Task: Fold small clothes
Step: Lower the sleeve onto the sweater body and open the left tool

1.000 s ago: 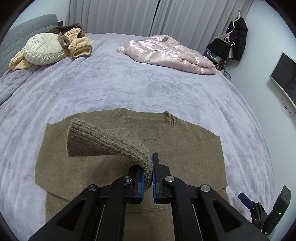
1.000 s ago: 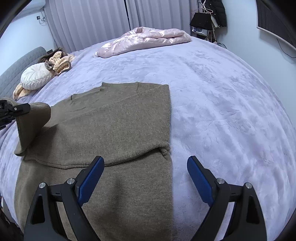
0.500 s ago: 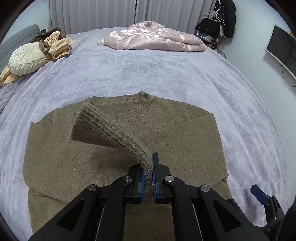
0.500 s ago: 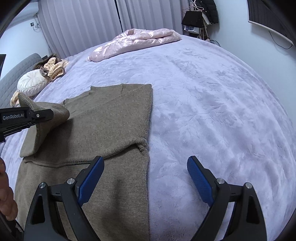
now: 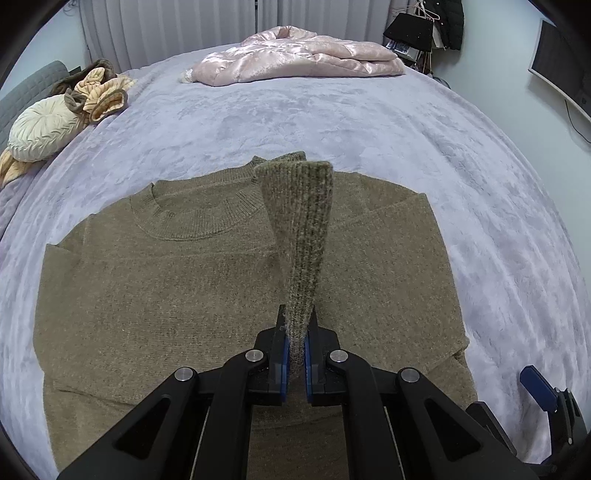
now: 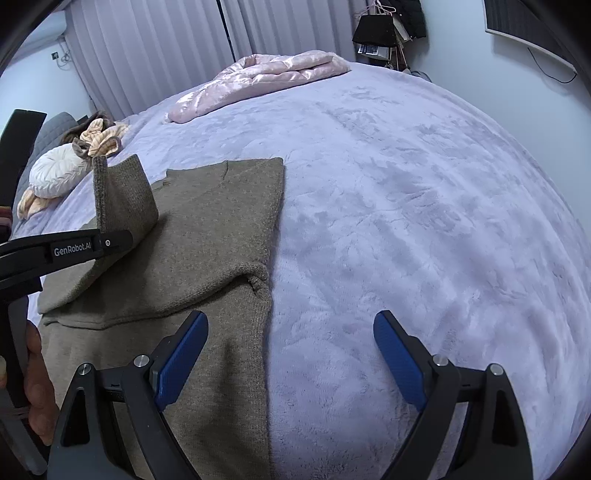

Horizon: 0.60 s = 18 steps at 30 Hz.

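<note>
An olive-brown knit sweater (image 5: 177, 288) lies flat on the lavender bed cover, neck towards the far side. My left gripper (image 5: 294, 354) is shut on the ribbed cuff of its sleeve (image 5: 301, 236), which stands up from the jaws over the sweater's chest. In the right wrist view the same sleeve (image 6: 125, 199) rises above the left gripper (image 6: 110, 243) at the left edge, with the sweater (image 6: 207, 251) spread below. My right gripper (image 6: 291, 354) hangs open over the sweater's right edge and the bare cover, holding nothing.
A pink satin quilted jacket (image 5: 303, 55) lies at the far side of the bed (image 5: 424, 155). A round cream cushion (image 5: 40, 129) and a tan garment (image 5: 103, 92) sit at the far left. Dark clothes (image 5: 424, 26) hang at the right wall. A hand (image 6: 37, 387) shows at lower left.
The left gripper carried the sleeve cuff rightwards across the sweater and lower; the sleeve now stands up in front of the jaws. The right gripper shifted slightly and stayed open.
</note>
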Each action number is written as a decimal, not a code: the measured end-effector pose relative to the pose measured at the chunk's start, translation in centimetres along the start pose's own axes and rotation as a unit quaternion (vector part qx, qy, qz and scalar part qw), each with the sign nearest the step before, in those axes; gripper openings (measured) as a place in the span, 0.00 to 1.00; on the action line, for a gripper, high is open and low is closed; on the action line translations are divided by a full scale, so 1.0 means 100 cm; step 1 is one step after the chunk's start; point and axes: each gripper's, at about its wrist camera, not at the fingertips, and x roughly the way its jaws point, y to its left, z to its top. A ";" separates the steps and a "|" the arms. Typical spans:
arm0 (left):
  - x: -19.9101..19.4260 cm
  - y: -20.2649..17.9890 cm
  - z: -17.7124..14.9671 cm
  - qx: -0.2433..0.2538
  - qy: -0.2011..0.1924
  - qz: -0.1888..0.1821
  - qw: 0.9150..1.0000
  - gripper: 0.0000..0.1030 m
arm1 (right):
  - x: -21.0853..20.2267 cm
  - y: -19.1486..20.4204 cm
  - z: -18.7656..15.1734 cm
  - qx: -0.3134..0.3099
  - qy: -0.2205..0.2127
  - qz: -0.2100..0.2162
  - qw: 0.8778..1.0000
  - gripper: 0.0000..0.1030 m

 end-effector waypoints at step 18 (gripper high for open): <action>-0.025 0.065 -0.008 -0.056 -0.012 -0.188 0.981 0.94 | -0.003 0.006 0.008 0.005 -0.010 0.029 1.000 0.90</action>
